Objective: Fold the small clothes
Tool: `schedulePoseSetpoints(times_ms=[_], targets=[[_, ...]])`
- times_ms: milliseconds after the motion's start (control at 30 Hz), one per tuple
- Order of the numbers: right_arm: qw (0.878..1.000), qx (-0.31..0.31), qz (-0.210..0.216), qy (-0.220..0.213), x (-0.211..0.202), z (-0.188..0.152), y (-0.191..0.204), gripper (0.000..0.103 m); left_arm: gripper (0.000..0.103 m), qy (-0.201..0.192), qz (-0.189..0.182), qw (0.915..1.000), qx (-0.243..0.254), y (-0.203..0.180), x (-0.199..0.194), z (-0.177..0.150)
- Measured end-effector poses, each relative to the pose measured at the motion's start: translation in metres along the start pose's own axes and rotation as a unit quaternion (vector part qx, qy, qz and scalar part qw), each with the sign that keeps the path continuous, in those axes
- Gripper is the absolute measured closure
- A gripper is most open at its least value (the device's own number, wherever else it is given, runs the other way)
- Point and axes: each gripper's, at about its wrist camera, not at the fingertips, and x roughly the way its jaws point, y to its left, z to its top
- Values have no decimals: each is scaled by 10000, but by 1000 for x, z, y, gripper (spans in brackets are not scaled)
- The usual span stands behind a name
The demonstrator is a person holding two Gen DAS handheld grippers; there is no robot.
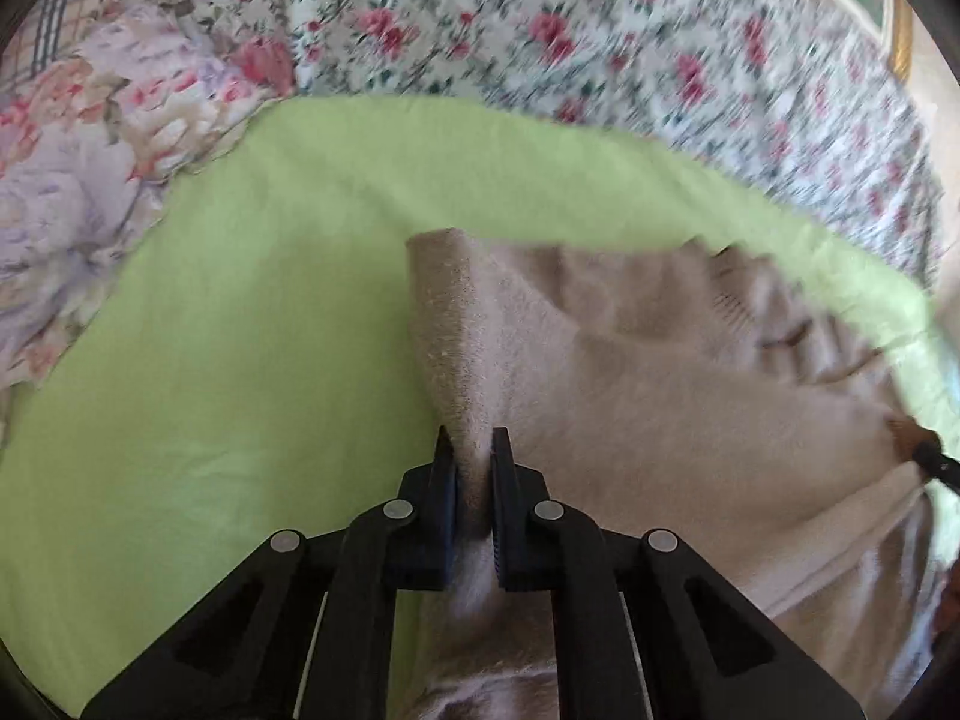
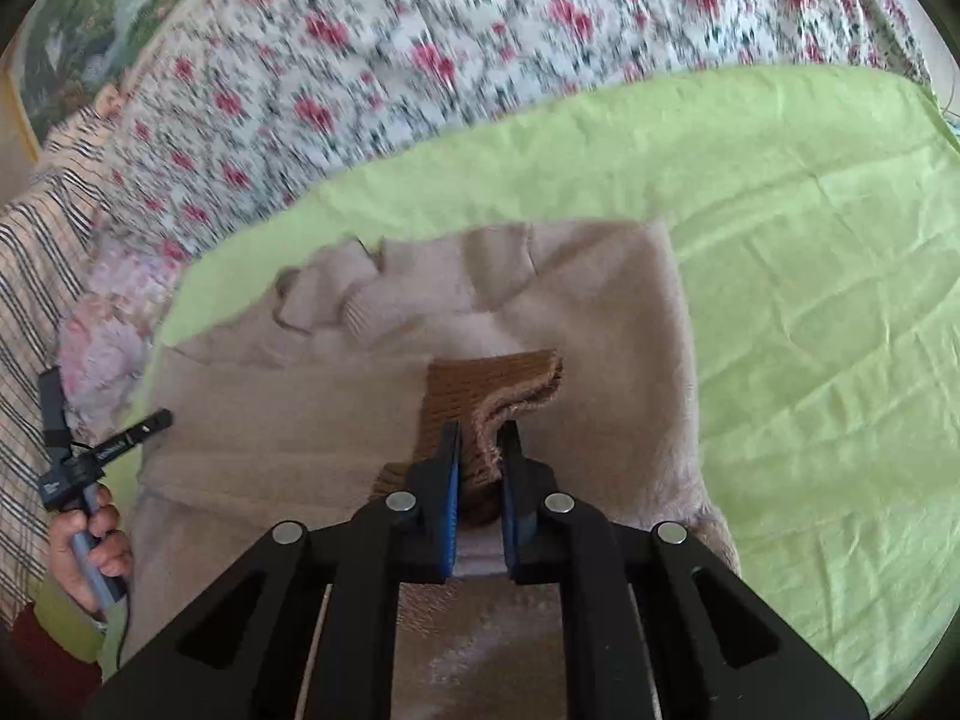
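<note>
Plainly, the sweater (image 2: pixel 540 312), a fuzzy beige knit, lay on the green sheet (image 2: pixel 810 240), and both pairs of tongs had hold of it.

The left tongs (image 1: pixel 474 441) were clamped on a raised ridge of the sweater's beige cloth, their black fingers (image 1: pixel 445 468) nearly together with the fabric pinched between. From that grip a fold of the sweater stood up and ran away toward the sheet's far edge, ending in a blunt rounded corner. To the right of that ridge the rest of the sweater spread out rumpled, with ribbed folds near its far side. That view was blurred toward its right edge.

The right tongs (image 2: pixel 483 432) were clamped on the brown ribbed cuff (image 2: pixel 492 384), which lay on top of the sweater's beige body, about at its middle. The cuff's fuzzy lining curled out between the fingers. Beyond the cuff, bunched sleeve cloth lay near the sweater's far left corner.

Left of the sweater, in the right wrist view, a hand (image 2: pixel 90 546) gripped the handle of the other tool at the sheet's edge.

The sheet covered a bed with a rose-print spread (image 2: pixel 420 60) showing beyond the sweater. A pale flowered pillow (image 1: pixel 108 150) sat at the sheet's far left corner, and a striped cloth (image 2: pixel 30 300) lay beside it.
</note>
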Motion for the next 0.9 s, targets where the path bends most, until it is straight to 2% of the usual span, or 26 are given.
schedulePoseSetpoints(times_ms=[67, 100, 167, 233, 333, 400, 467, 633, 900], targets=[[9998, 102, -60, 186, 7, -6, -5, 88, 91, 157, 125, 9998, -27, 1, 7, -1], [9998, 140, -15, 113, 2, -8, -6, 86, 85, 150, 172, 9997, -27, 2, 3, 1], [9997, 246, -67, -4, -14, -10, -8, 80, 82, 107, 224, 9997, -44, 1, -8, 2], [9995, 297, -31, -100, -30, -13, -8, 71, 80, 93, 169, 9998, -57, 2, -20, -1], [9994, 270, 24, -202, -58, -23, -8, 65, 74, 85, 4, 9999, -72, 5, -50, -18], [9993, 250, 162, -226, -78, -35, -9, 65, 64, 117, -142, 9998, -71, 6, -72, -38], [9992, 233, 245, -209, -95, -49, -9, 64, 59, 172, -247, 9995, -104, 7, -90, -58], [9988, 165, 452, -34, -127, -86, -10, 61, 53, 443, -623, 9968, -223, 13, -133, -119], [9968, 53, 760, 258, -173, -152, -28, 56, 45, 889, -1262, 9872, -407, 21, -187, -210]])
